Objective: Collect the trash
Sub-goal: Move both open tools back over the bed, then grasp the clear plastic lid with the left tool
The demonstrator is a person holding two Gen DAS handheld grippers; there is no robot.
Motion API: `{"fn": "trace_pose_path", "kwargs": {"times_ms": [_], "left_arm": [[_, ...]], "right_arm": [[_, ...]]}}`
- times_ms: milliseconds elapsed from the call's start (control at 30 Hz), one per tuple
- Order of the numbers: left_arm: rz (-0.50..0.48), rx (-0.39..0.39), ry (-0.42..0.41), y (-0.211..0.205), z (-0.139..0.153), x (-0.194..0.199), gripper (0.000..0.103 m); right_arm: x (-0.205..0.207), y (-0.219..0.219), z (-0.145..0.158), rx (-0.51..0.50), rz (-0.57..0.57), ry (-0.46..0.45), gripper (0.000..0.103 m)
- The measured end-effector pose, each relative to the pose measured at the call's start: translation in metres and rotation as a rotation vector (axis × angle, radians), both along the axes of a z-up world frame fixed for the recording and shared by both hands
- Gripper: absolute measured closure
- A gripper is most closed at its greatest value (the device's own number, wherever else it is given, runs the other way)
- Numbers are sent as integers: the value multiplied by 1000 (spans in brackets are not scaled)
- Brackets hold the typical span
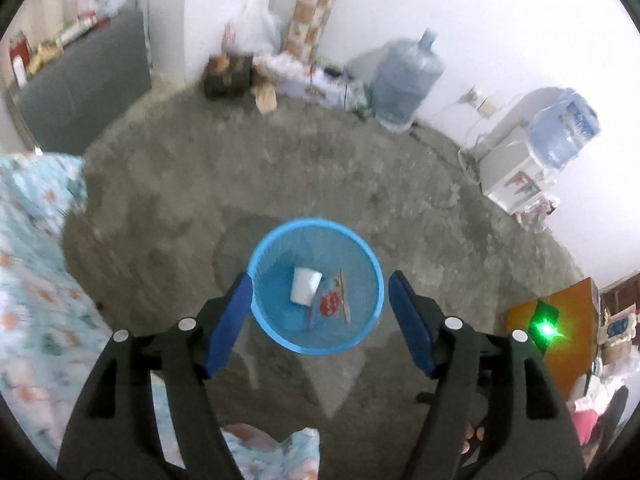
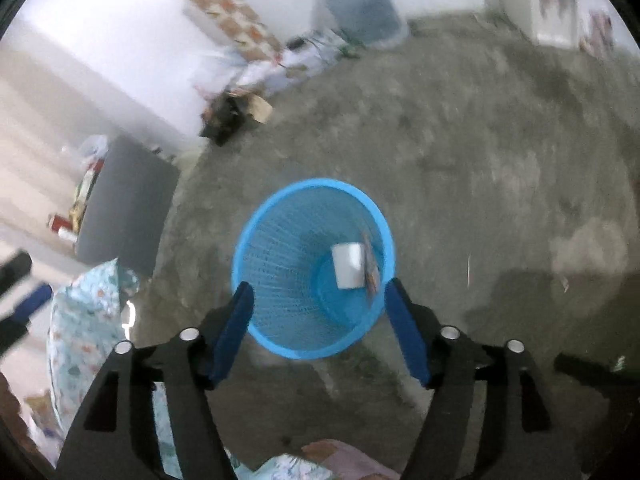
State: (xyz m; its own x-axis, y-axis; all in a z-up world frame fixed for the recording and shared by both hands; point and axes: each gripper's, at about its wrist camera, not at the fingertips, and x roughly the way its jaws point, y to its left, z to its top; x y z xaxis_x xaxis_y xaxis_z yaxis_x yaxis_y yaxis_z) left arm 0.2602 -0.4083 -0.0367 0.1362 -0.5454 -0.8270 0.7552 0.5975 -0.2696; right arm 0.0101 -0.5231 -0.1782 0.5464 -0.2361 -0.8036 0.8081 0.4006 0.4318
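Seen along the left gripper (image 1: 318, 312), a blue mesh basket (image 1: 260, 320) stands on the grey floor (image 1: 320, 168) directly ahead of and below the fingers, framed between them. The jaws are spread wide and nothing is held. Inside the basket a white cup (image 1: 305, 285) lies on its side, with a red wrapper (image 1: 329, 305) and thin sticks (image 1: 344, 296) just right of it.

Along the right gripper (image 2: 318, 314) the same basket (image 2: 280, 248) is seen, again between wide, empty jaws, the cup (image 2: 349, 265) lying toward the right finger's side, its long axis pointing roughly away from the fingers.

Both hands appear about equally near the basket. The trash looks already dropped, so the next move is judged to be a withdrawal. Open floor lies beyond and right of the fingers; a patterned cloth (image 1: 36, 240) crowds the left, and the basket rim is the edge to be avoided.
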Motion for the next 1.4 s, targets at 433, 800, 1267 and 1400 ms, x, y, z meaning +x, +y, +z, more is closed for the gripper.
{"fn": "trace_pose_path", "kwargs": {"times_ms": [433, 800, 1267, 1400], "left_arm": [[173, -93, -61, 227, 132, -33, 18], [587, -211, -171, 463, 215, -32, 9], [818, -324, -11, 590, 190, 35, 9], [788, -345, 6, 589, 177, 67, 9]], "right_arm": [[27, 149, 159, -447, 265, 16, 7], [52, 267, 195, -682, 523, 83, 7], [105, 326, 218, -410, 828, -206, 7], [129, 319, 217, -273, 855, -244, 7]]}}
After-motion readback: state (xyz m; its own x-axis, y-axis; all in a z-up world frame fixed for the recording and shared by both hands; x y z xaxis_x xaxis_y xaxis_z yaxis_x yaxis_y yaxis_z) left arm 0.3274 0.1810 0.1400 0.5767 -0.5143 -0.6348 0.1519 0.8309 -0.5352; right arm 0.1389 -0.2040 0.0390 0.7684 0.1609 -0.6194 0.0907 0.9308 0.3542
